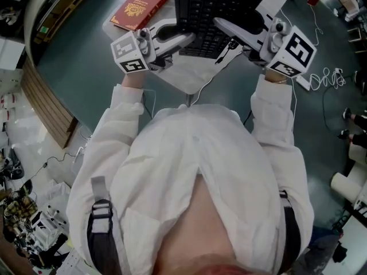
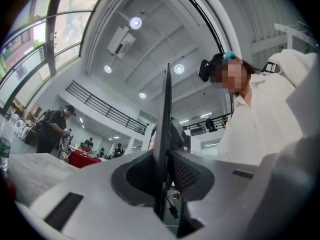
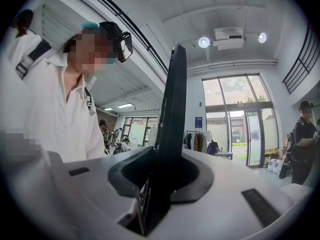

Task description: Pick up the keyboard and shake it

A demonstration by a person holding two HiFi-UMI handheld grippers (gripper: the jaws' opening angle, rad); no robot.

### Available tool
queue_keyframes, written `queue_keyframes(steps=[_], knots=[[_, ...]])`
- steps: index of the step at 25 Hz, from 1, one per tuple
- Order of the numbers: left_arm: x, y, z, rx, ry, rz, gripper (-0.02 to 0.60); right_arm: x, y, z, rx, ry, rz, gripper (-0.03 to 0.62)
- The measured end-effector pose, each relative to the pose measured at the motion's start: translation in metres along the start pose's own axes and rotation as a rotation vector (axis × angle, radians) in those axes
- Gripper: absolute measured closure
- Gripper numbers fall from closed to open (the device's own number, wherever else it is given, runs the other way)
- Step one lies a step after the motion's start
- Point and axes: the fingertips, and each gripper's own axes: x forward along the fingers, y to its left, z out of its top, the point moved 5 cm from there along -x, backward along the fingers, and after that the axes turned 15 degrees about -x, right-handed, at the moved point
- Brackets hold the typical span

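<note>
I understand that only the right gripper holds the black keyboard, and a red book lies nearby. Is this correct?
Not only the right gripper: the left gripper is shut on the keyboard too, its edge between the jaws in the left gripper view. The red book does lie nearby.

keyboard (image 1: 206, 4): between left tongs (image 1: 181, 36) and right tongs (image 1: 227, 31) | book (image 1: 139, 6): left of keyboard

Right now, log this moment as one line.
left hand-held gripper: shut on keyboard | right hand-held gripper: shut on keyboard | keyboard: held by both
</note>
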Motion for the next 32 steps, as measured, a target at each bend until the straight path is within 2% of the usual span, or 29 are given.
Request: queue_keyframes(steps=[13, 20, 32], knots=[[-0.001, 0.007, -0.011, -0.044, 0.009, 0.048, 0.508, -0.004, -0.004, -0.017, 0.069, 0.035, -0.057, 0.479], [-0.010, 0.020, -0.033, -0.151, 0.029, 0.054, 0.509, -0.005, -0.009, -0.034, 0.139, 0.067, -0.092, 0.479], [-0.031, 0.014, -0.052, -0.252, 0.036, 0.128, 0.508, 0.003, 0.010, -0.068, 0.268, 0.122, -0.129, 0.465]])
